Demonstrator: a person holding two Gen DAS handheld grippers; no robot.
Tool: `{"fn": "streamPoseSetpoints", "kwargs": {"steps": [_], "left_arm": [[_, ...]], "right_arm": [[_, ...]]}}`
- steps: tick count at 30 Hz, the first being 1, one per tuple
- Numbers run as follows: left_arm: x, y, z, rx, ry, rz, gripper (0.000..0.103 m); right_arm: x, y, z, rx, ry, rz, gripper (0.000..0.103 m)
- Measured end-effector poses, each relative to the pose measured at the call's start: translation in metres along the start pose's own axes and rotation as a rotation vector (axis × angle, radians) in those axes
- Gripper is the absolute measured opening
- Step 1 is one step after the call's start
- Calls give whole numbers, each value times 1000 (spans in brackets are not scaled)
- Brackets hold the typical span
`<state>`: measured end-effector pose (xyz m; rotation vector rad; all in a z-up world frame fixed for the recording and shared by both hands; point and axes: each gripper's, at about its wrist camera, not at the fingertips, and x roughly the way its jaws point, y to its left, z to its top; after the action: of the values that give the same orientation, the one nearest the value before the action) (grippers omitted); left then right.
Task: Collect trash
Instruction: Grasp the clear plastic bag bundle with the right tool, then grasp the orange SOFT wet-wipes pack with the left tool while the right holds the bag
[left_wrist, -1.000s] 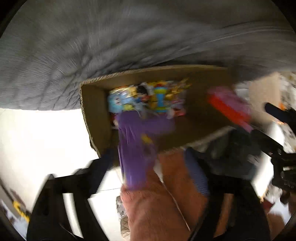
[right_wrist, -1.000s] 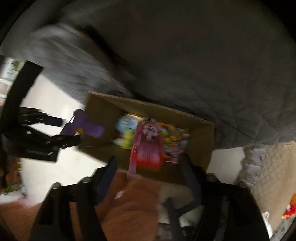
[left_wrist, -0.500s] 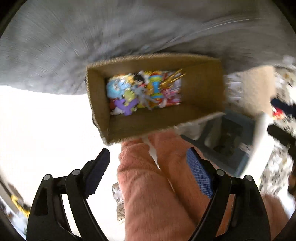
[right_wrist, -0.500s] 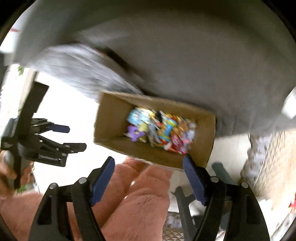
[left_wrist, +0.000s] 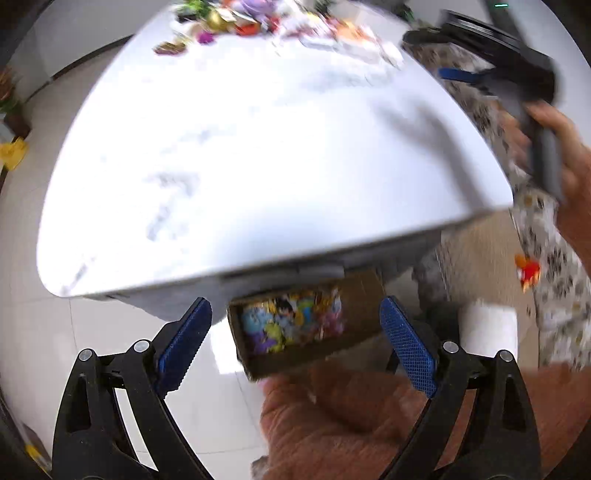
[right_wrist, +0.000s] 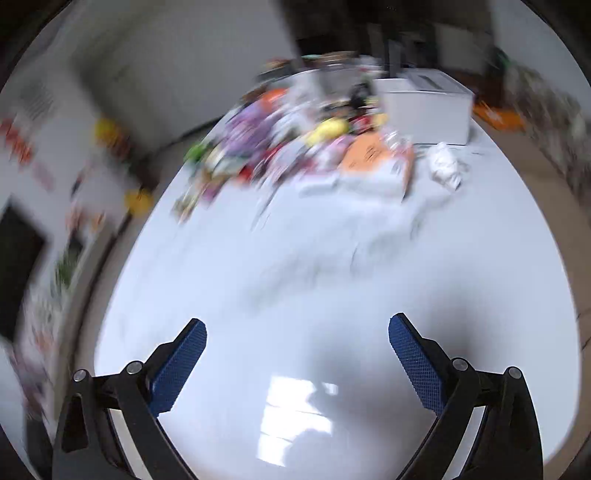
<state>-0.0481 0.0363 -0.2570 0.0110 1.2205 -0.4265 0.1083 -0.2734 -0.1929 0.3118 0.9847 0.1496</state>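
Where the left wrist view looks past the near edge of the white table (left_wrist: 258, 147): left gripper (left_wrist: 295, 332) spread wide, nothing between its blue pads. Cardboard box (left_wrist: 306, 328) below the table's near edge, on the floor, partly filled with bright wrappers (left_wrist: 291, 321). More loose trash (left_wrist: 266, 18) strewn along the table's far edge, well apart from the gripper. Right gripper (left_wrist: 491, 55) beyond the table's right edge, in the person's hand; too blurred there to tell its state. Small red scrap (left_wrist: 528, 271) on the patterned fabric to the right of the table.

Where the right wrist view faces across the table (right_wrist: 332, 277): right gripper (right_wrist: 297, 358) spread wide, empty, over the table's bare near half. Heap of wrappers (right_wrist: 295, 147) on the far half; crumpled white paper (right_wrist: 447, 164) just beside it; white box (right_wrist: 424, 107) at the far edge.

Risks, as judged: heavy blur suggests fast motion, hence overshoot into the heap, scattering light wrappers off the table's far edge; thin flat film slipping from the pads; pieces dropped beside the box, half hidden under the table's edge.
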Motion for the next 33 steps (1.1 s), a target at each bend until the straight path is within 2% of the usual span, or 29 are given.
{"fn": "streamPoseSetpoints", "kwargs": {"steps": [3, 5, 8, 10, 12, 13, 14, 15, 18, 22, 25, 27, 29, 31, 33], "left_arm": [[-3, 8, 4, -69, -15, 21, 90], [-4, 18, -2, -119, -3, 40, 90], [-2, 30, -17, -199, 25, 71, 90], [-1, 40, -25, -250, 52, 80, 90], [3, 42, -34, -283, 75, 94, 90], [5, 42, -36, -292, 84, 101, 90], [5, 43, -37, -297, 91, 105, 90], [5, 43, -35, -296, 93, 106, 90], [4, 39, -24, -274, 85, 101, 90], [1, 26, 0, -197, 44, 80, 90], [3, 15, 25, -130, 29, 63, 90], [6, 4, 57, -80, 0, 63, 90], [12, -12, 101, -21, -46, 22, 90], [28, -40, 151, 97, -96, 41, 90], [54, -69, 197, 189, -102, 49, 90]], "right_arm": [[42, -26, 64, 98, -39, -101, 97], [69, -42, 103, 115, -60, -202, 89], [94, -60, 143, 146, -89, -253, 80], [112, -65, 161, 106, -56, -317, 80], [134, -67, 170, 62, -18, -377, 72], [144, -66, 172, 42, 10, -404, 54], [152, -68, 173, 31, 42, -388, 30], [159, -70, 171, 35, 81, -341, 31], [150, -70, 159, 27, 100, -292, 29], [122, -62, 107, -93, 167, -214, 29], [83, -65, 77, -86, 147, -120, 29], [47, -71, 62, -50, 112, -63, 29], [14, -70, 48, -45, 81, -19, 29], [-26, -69, 29, -41, 49, 20, 29], [-70, -72, 8, -50, 12, 38, 29]]}}
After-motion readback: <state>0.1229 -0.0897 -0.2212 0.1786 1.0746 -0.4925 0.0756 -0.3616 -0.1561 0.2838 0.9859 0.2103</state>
